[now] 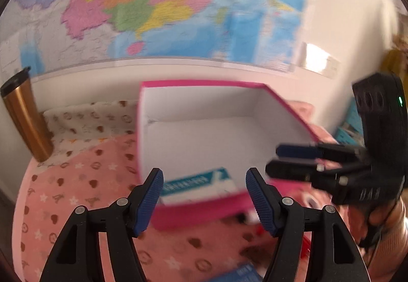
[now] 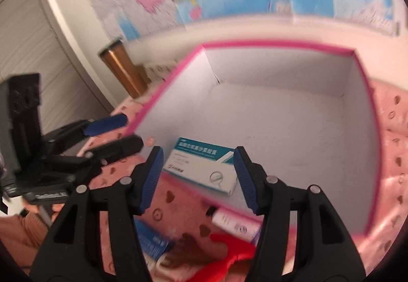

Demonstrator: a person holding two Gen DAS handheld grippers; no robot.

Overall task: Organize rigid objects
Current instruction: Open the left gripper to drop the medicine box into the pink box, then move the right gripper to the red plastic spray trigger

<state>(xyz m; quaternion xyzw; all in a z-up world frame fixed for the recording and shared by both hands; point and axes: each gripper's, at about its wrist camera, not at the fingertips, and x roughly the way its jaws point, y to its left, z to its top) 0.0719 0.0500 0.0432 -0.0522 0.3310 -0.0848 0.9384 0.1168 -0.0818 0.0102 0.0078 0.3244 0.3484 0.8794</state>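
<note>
The left tongs [image 1: 204, 188] stand open with nothing between the blue pads; the right tongs [image 2: 198, 173] also stand open and empty; both are poised at the near rim of the pink box [image 1: 193, 213], which sits on a pink patterned blanket [image 1: 84, 180]; whether a worktop lies beneath the blanket cannot be told. Inside the box, against its near wall, lies a white and teal medicine carton [image 2: 204, 168], flat on the white floor of the box; the rest of the floor shows bare white. Outside the near wall, on the blanket, lie a white tube [image 2: 234, 224], a red object [image 2: 234, 254] and a blue packet [image 2: 153, 241], close together; the blur hides their details. A copper tumbler [image 1: 25, 116] with a dark lid stands upright to the far left of the box, well apart from it; a coloured map [image 1: 153, 1] hangs on the wall behind.
</note>
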